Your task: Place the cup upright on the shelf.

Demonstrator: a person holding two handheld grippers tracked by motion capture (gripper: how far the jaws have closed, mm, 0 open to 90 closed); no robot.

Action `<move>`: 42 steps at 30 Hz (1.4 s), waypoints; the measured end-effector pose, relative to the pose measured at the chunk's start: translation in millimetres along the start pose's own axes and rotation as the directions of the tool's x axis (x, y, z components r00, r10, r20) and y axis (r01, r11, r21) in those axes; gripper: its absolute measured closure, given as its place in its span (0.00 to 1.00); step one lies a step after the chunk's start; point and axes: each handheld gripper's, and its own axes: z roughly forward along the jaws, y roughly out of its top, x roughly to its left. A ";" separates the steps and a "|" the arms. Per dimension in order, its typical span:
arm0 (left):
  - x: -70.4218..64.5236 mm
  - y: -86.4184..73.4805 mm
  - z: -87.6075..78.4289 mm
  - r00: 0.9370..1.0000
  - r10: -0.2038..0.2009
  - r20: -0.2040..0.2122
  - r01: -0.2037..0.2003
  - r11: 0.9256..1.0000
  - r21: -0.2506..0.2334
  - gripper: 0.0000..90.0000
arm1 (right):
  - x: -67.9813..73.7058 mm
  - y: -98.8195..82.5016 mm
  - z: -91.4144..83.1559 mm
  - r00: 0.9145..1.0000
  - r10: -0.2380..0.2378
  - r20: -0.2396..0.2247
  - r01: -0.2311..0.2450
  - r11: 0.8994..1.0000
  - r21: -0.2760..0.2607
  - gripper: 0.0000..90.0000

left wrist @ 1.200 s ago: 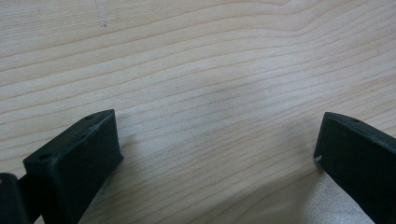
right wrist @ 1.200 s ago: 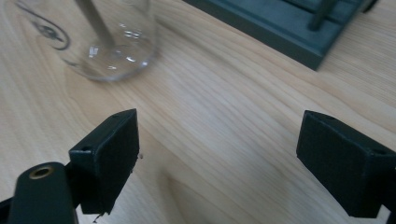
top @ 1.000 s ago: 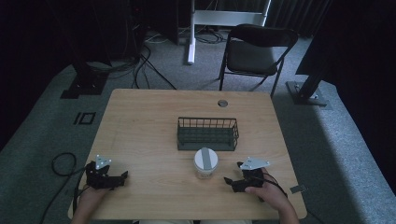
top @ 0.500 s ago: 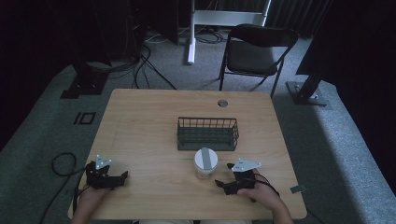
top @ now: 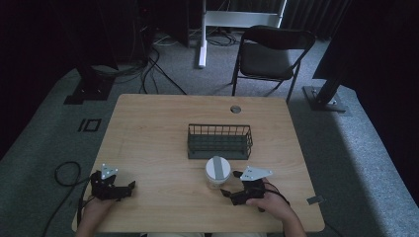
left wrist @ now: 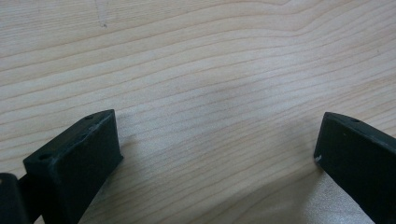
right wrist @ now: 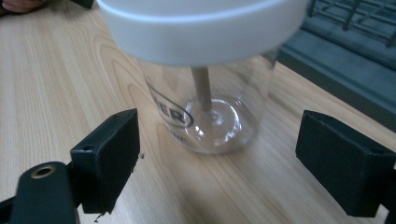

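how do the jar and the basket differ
The jar is clear and round with a white lid; the basket is dark wire, rectangular and open-topped. The jar stands nearer the person, between the open jaws of the right gripper; the basket sits behind it with no gripper at it. Both stand upright on the table.

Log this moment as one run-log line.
right gripper: open, nearing jar | left gripper: open, over table | basket: behind jar

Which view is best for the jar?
Right gripper view: the clear jar stands close, between the open jaws of the right gripper, with its white lid and printed wall plain. High view shows it small, beside the wire basket. Left gripper view: bare table.
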 end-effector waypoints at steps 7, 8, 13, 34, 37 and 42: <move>0.0 0.0 0.1 1.000 0.000 0.000 0.000 1.000 -0.001 0.01 | 2.2 4.9 7.8 1.000 -0.010 0.003 0.010 1.000 -0.028 0.15; 0.0 0.0 0.0 1.000 0.000 0.000 0.000 1.000 0.000 0.01 | 2.2 5.4 8.9 1.000 -0.006 0.002 0.006 0.999 -0.033 0.15; 0.0 0.0 0.0 1.000 -0.001 0.000 0.001 1.000 -0.001 0.01 | 4.1 7.5 13.8 1.000 0.009 -0.007 -0.010 0.999 -0.051 0.15; -0.1 0.0 0.1 1.000 -0.001 0.000 0.001 1.000 -0.001 0.01 | 7.8 8.9 30.4 0.998 0.053 0.012 -0.052 0.993 -0.103 0.15; -0.1 0.0 0.1 1.000 -0.002 0.000 0.002 1.000 -0.001 0.01 | 8.1 8.4 31.4 0.998 0.054 0.016 -0.052 0.993 -0.103 0.15; -0.1 0.0 0.1 1.000 -0.001 0.000 0.001 1.000 -0.002 0.01 | 8.3 9.4 32.5 0.998 0.066 0.016 -0.064 0.991 -0.119 0.14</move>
